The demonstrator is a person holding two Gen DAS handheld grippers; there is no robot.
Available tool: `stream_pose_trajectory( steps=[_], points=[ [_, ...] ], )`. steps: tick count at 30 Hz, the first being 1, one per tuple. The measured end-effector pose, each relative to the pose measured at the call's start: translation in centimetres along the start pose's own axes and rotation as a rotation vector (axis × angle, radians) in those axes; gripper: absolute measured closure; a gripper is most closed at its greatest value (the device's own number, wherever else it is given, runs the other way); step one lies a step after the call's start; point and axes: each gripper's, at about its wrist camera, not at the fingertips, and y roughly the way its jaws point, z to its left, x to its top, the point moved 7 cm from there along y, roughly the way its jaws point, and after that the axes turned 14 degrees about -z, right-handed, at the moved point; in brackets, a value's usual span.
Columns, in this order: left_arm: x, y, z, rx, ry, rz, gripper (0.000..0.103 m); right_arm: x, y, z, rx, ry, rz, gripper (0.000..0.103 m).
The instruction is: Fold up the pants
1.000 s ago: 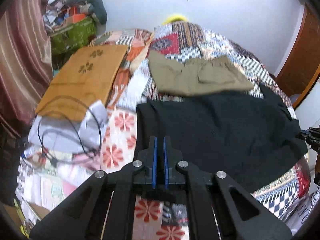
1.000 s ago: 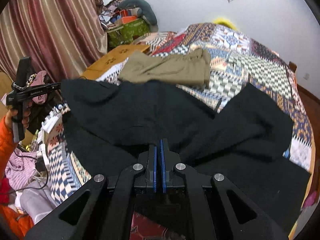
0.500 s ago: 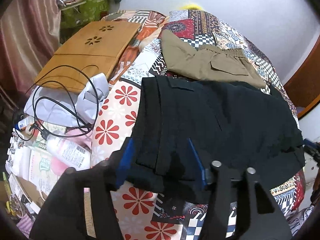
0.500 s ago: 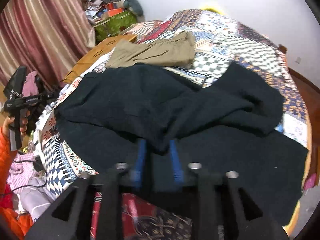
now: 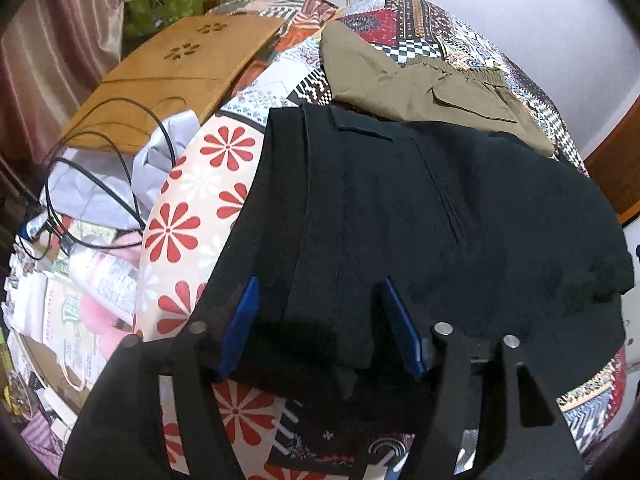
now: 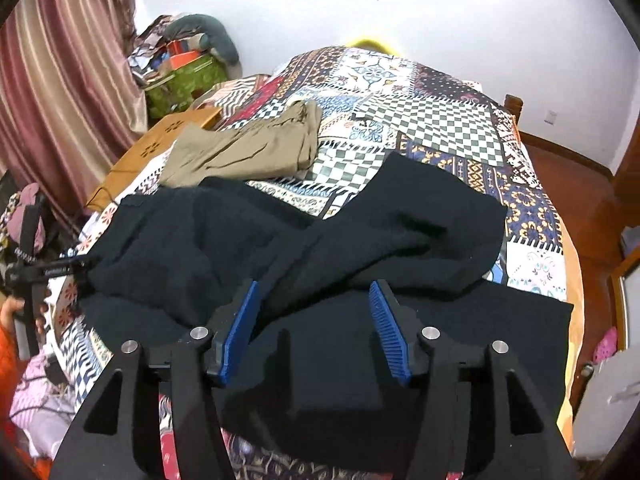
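On the far left we see a flat tan wooden board with flower-shaped cut-outs lying along the bed's left side, a thin black looped cable trailing across its near end, and a white plastic bottle with a printed label among clutter nearer to us; the patchwork-patterned bed cover shows a bare strip of red flowers between that clutter and the cloth. The dark, almost black, fabric pants lie spread over the near part of the bed, their straight left edge beside the flowered strip and their far edge overlapping the folded khaki pants with a side pocket. Our left gripper sits over the near hem with its jaws wide apart, holding nothing; the blue pads stand on either side of the cloth. From the right wrist view the dark pants are bunched in a loose fold; beyond them the chequered cover lies bare toward the white wall. Our right gripper is likewise spread wide over the dark cloth, gripping nothing.
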Motion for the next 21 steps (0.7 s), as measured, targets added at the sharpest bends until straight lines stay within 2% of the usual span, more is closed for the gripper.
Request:
stream_pose_trajectory(
  steps=[1, 2, 8, 11, 15, 17, 18, 19, 21],
  points=[
    [0.1, 0.1, -0.1, 0.009, 0.017, -0.006, 0.056, 0.0, 0.1, -0.1, 0.001, 0.007, -0.001, 0.049],
    [0.2, 0.1, -0.3, 0.015, 0.033, -0.006, 0.069, 0.1, 0.6, -0.2, 0.002, 0.023, -0.001, 0.049],
    [0.5, -0.3, -0.1, 0.049, 0.076, -0.034, 0.090, 0.1, 3.0, 0.1, 0.002, 0.043, 0.024, 0.047],
    [0.6, -0.6, 0.5, 0.043, 0.052, -0.038, 0.095, -0.1, 4.5, 0.2, -0.010, 0.029, 0.045, 0.047],
    [0.8, -1.2, 0.7, 0.050, 0.064, -0.054, 0.096, -0.6, 5.9, 0.1, -0.021, -0.006, 0.060, 0.047],
    [1.1, -1.6, 0.6, 0.057, 0.082, -0.068, 0.096, -0.7, 5.9, -0.1, -0.015, -0.010, 0.060, 0.062],
    [1.2, -1.7, 0.5, 0.061, 0.090, -0.075, 0.096, -0.7, 5.8, -0.2, -0.013, -0.012, 0.060, 0.082],
    [1.4, -1.9, 0.6, 0.063, 0.097, -0.082, 0.096, -0.6, 5.6, -0.4, -0.010, -0.014, 0.058, 0.092],
    [1.8, -2.3, 0.6, 0.072, 0.109, -0.095, 0.096, -0.6, 4.8, -0.8, -0.025, -0.017, 0.032, 0.093]
  ],
)
